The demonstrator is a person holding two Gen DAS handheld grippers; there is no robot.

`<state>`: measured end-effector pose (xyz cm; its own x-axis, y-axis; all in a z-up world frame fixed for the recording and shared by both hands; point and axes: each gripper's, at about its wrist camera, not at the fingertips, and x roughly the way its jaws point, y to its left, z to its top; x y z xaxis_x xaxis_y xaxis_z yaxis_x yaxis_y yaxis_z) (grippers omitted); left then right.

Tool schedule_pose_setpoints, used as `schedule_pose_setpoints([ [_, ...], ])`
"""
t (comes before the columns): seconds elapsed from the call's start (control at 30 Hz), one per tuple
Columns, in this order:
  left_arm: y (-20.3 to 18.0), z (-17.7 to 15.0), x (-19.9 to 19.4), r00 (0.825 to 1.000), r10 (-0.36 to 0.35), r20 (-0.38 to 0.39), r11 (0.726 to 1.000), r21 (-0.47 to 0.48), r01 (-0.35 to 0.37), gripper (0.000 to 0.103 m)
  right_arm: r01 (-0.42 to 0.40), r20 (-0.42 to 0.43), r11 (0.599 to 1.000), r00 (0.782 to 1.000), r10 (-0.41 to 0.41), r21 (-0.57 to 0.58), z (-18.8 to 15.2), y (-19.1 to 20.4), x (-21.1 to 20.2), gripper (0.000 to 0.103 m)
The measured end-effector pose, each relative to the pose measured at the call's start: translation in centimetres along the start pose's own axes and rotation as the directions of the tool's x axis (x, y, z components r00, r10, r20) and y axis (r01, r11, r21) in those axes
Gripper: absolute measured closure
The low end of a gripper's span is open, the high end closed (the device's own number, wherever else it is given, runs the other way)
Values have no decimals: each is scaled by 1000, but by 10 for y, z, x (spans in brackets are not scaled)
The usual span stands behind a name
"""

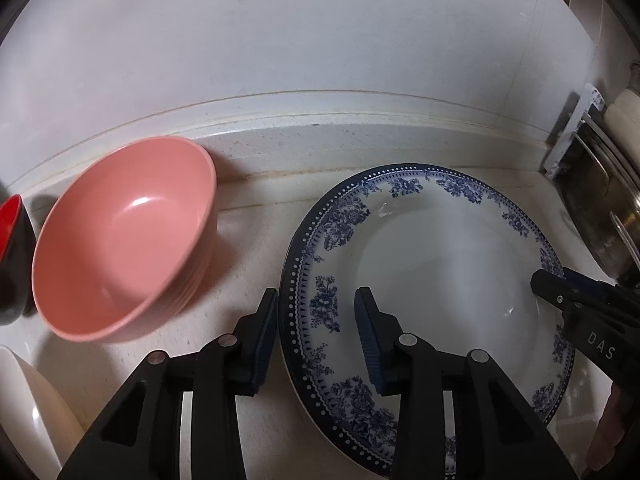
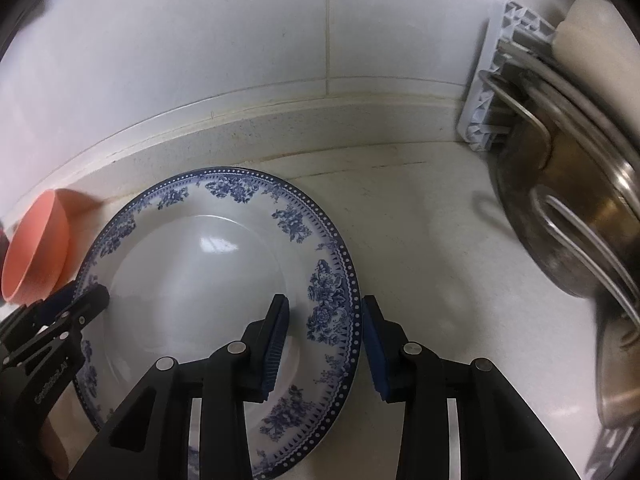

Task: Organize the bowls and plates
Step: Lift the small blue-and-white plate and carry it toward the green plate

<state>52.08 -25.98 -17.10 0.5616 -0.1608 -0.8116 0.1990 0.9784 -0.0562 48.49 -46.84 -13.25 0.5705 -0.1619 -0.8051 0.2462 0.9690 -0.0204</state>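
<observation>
Countertop [image 2: 420, 240]: pale surface meeting a white tiled wall; carries everything named below.
Blue-patterned plate [image 1: 436, 264]: the landmark; lies flat on the countertop, round, so no long axis; a second dark rim seems to show under its left edge, so it may top a stack, but this cannot be told.
Metal pans in rack [image 2: 568, 208]: right of the plate, apart from it, leaning against a white plastic frame.
Pink bowl [image 1: 120, 236]: left of the plate, just beside its rim, upright, seemingly nested on others.
Red-and-black bowl [image 1: 12, 248]: beyond the pink bowl, farther left of the plate.
White dish [image 1: 28, 408]: left of the plate, nearer the camera; only partly seen.
Left gripper [image 1: 316, 336]: fingers apart, straddling the plate's left rim, one outside, one over the well.
Right gripper [image 2: 324, 340]: fingers apart, straddling the plate's right rim likewise.
Deciding relation: each rim lies between a pair of parted fingers; both hands equally near; closing looks like the next step.
Obstruction: the pink bowl crowds the left outer finger.
</observation>
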Motion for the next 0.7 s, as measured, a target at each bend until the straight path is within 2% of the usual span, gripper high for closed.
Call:
schedule_pose_setpoints([
  [0.4, -2, -18, -40, 999, -40, 29, 999, 31, 39, 65, 31, 31, 999, 999, -31, 24, -28, 0, -52, 65],
  [0.7, 4, -28, -80, 996, -73, 59, 997, 34, 71, 65, 52, 80, 998, 995, -54, 28, -44, 17, -101, 65],
])
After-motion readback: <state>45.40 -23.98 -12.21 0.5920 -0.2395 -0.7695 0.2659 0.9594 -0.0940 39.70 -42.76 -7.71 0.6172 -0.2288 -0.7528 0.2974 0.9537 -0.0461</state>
